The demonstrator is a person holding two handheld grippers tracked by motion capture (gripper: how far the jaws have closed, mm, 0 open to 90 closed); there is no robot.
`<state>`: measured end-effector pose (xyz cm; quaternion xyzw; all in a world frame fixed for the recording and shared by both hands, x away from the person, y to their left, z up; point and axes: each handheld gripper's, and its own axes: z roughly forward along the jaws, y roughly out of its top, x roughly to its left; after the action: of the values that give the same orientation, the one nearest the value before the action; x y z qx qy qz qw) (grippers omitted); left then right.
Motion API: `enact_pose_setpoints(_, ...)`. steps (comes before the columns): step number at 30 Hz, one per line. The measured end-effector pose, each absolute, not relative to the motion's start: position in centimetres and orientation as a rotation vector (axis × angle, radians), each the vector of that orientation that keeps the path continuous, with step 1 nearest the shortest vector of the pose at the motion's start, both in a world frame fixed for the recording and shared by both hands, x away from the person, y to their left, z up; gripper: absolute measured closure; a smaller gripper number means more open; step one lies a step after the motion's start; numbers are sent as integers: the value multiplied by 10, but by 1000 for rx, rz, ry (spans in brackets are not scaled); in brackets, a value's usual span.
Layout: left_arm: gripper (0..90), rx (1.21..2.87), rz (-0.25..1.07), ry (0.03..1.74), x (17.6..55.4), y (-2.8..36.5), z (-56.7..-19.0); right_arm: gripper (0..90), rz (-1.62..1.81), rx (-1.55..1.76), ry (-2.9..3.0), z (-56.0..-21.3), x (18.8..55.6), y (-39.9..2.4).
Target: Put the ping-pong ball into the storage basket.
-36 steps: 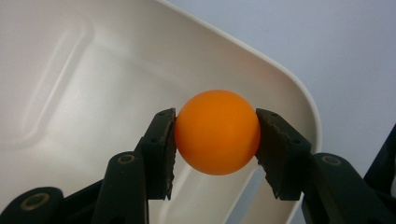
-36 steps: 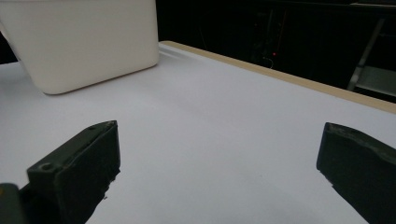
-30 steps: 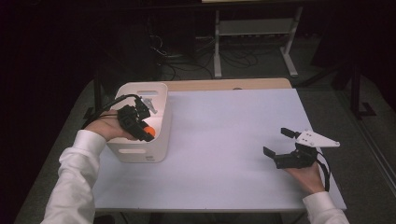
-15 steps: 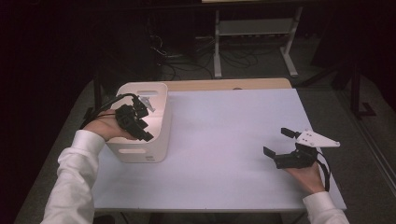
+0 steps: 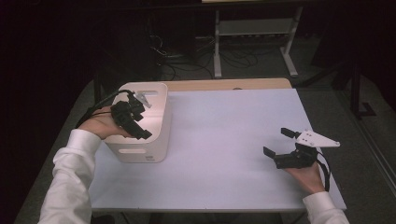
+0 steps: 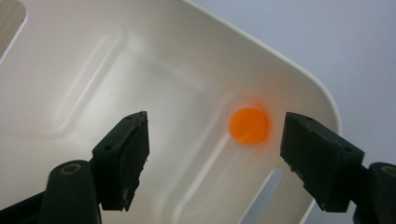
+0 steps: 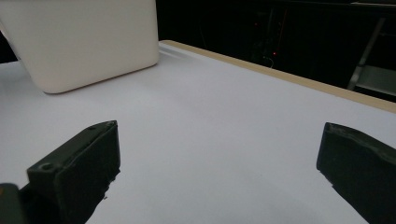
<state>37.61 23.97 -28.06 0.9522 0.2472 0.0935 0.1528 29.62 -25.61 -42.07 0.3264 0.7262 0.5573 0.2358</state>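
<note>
A small orange ball (image 6: 249,126) lies on the bottom of the white plastic bin (image 6: 116,60), near one corner. My left gripper (image 6: 217,119) hangs over it; its jaws have just been opening and nothing is between them. In the high view the left gripper (image 5: 142,122) points down into the bin (image 5: 140,151) at the table's left side. My right gripper (image 5: 275,141) rests low at the right of the white table (image 5: 224,130), jaws wide apart and bare. The right gripper view has its jaws (image 7: 219,128) facing the bin (image 7: 93,37) across the tabletop.
The table's far edge is a tan wooden strip (image 5: 224,84). Beyond it, on the dark floor, stand a metal shelf frame (image 5: 254,28) and loose cables (image 5: 173,56). Bare white tabletop (image 7: 210,102) stretches between the bin and the right gripper.
One second ago the left gripper held the orange ball over the bin. Its jaws have since spread and the ball now lies inside the bin. The right hand has not moved.
</note>
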Motion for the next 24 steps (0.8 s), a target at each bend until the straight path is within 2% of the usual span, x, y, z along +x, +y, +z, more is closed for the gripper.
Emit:
enact_pose_setpoints(7,125,2691,296,738,375,241,-276,0,1530,915,1998,-421,295,-256)
enact_pose_setpoints(11,3,2688,275,714,373,242,-273,0,1533,908,1994,-421,296,-256)
enact_pose_setpoints(24,0,2570,303,702,363,243,-270,0,1535,907,1988,-420,294,-256)
